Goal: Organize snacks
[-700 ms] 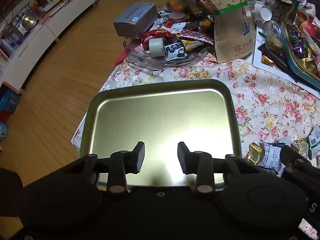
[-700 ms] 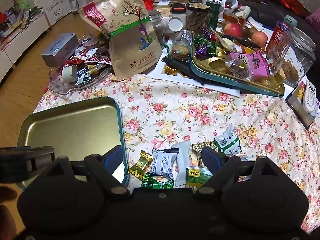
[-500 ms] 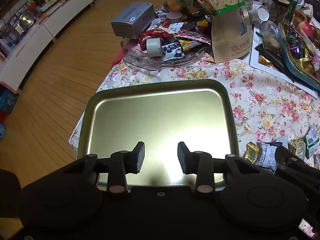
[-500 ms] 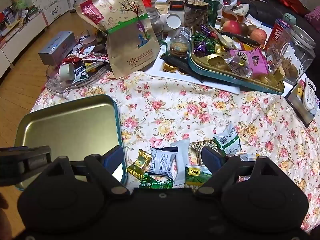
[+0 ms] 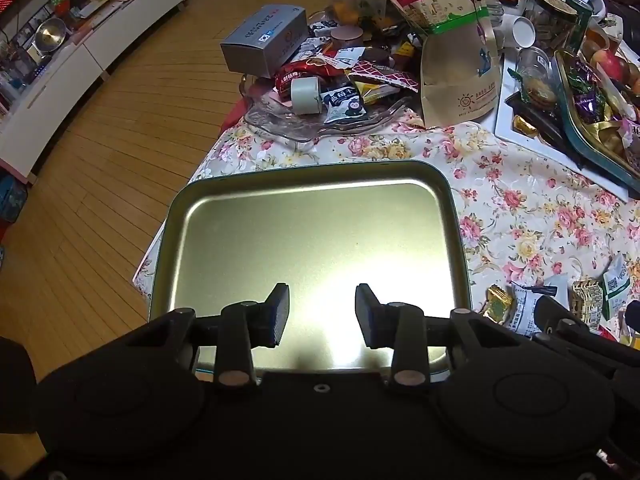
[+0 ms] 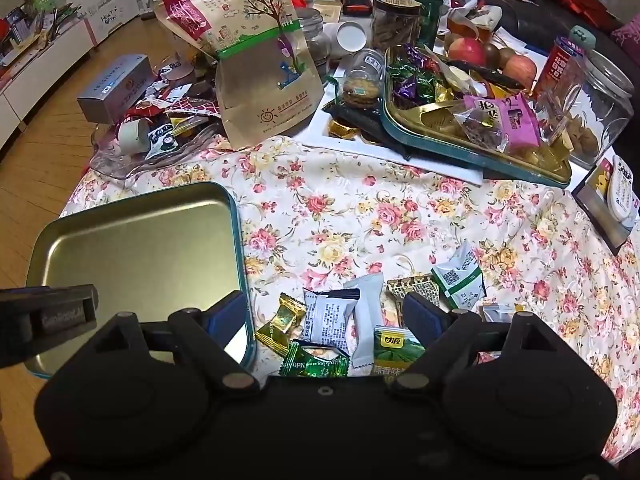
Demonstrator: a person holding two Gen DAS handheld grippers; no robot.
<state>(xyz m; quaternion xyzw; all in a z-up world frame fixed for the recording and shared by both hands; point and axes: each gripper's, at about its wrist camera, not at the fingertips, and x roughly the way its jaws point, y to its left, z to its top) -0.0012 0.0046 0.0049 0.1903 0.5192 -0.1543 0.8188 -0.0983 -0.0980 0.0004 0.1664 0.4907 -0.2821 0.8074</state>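
An empty gold metal tray (image 5: 312,240) with a teal rim lies on the floral tablecloth; it also shows in the right wrist view (image 6: 136,240) at the left. My left gripper (image 5: 322,314) is open and empty above the tray's near edge. A pile of wrapped snacks lies right of the tray: a white-and-black packet (image 6: 326,316), a gold candy (image 6: 280,324), a green candy (image 6: 314,364) and a green-white packet (image 6: 460,280). My right gripper (image 6: 328,316) is open and empty, hovering over this pile.
A kraft snack bag (image 6: 256,60) stands at the back. A glass dish (image 5: 320,120) of snacks and a grey box (image 5: 264,40) sit behind the tray. A teal tray of candies (image 6: 472,120), jars and apples fill the back right. The table edge drops to wooden floor at left.
Both grippers have pulled back and up slightly, so the table appears a little farther. Both stay open; no object has moved.
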